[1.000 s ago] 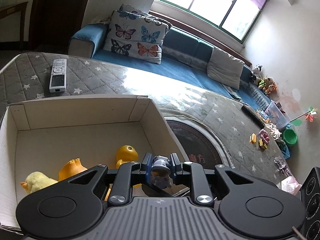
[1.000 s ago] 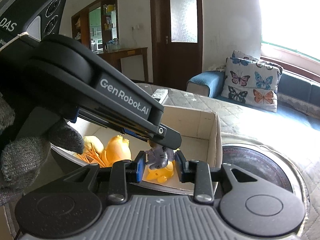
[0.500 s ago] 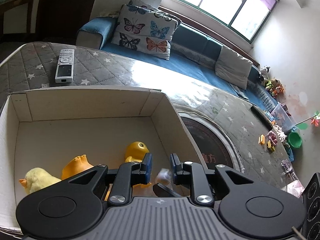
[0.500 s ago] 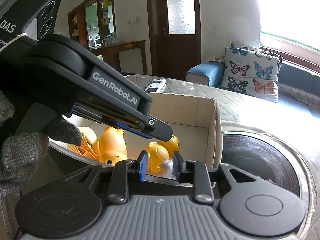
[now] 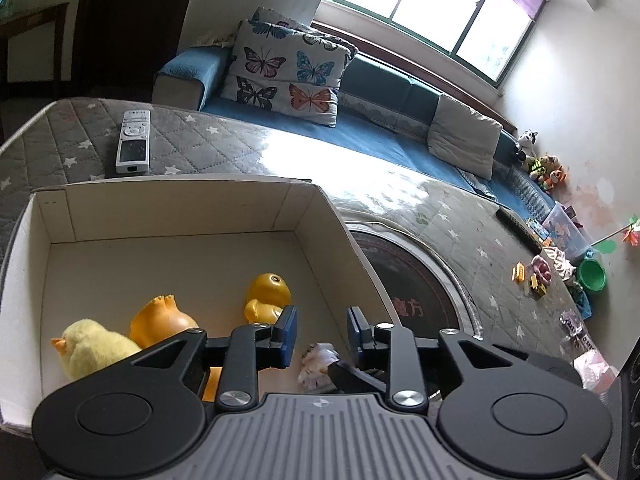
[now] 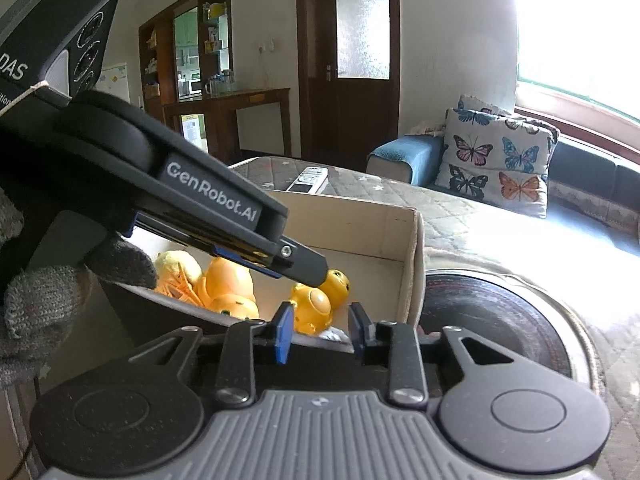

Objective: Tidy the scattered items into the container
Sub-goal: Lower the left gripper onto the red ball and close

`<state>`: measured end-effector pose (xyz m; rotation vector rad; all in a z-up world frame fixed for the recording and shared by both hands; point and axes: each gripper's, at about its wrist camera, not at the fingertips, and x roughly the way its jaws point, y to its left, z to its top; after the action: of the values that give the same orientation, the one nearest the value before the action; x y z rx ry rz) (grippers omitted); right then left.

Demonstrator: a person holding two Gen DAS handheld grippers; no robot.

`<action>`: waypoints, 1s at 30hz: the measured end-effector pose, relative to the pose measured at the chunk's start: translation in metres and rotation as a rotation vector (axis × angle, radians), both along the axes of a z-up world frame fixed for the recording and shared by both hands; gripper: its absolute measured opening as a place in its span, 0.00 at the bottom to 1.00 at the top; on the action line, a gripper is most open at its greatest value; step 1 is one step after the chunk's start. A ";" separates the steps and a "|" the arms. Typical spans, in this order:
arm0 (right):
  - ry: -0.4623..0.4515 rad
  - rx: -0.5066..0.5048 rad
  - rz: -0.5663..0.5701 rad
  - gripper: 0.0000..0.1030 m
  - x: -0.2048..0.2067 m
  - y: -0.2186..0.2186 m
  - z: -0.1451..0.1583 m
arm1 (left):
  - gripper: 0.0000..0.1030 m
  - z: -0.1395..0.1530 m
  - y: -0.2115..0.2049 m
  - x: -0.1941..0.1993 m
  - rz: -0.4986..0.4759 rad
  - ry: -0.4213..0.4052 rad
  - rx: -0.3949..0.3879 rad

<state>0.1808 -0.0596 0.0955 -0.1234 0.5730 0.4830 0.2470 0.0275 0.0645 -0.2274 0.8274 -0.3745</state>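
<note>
Open the left gripper (image 5: 322, 328) fully over the box (image 5: 180, 216) — jaws parting, gripping nothing, toy (image 5: 318, 360) loose below in the near right corner — then lift clear of the ducks (image 5: 266, 292), right gripper (image 6: 320, 328) likewise parting, empty.

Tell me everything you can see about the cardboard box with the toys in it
The box is an open-topped carton, pale cream inside, with folded corner flaps and a slightly bowed rim. It sits on a grey star-quilted cover, beside a dark round disc. Inside lie a fuzzy yellow chick, orange-yellow rubber ducks and a small pale toy near the front. The left tool reaches in over its near edge.
</note>
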 end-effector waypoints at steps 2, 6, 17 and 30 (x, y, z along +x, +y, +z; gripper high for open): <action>-0.007 -0.010 -0.003 0.37 -0.008 -0.003 0.002 | 0.29 0.001 -0.002 -0.007 -0.003 -0.006 -0.002; -0.018 -0.026 -0.007 0.46 -0.021 -0.010 0.004 | 0.29 0.002 -0.006 -0.020 -0.006 -0.011 -0.003; -0.034 -0.053 -0.037 0.59 -0.062 -0.034 0.005 | 0.29 0.002 -0.026 -0.050 -0.041 -0.019 0.000; -0.002 -0.069 -0.113 0.71 -0.104 -0.064 -0.017 | 0.31 -0.016 -0.059 -0.069 -0.102 0.033 -0.002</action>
<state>0.0766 -0.1231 0.0783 -0.1562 0.5919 0.3535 0.1782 -0.0311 0.0482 -0.1941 0.8728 -0.4681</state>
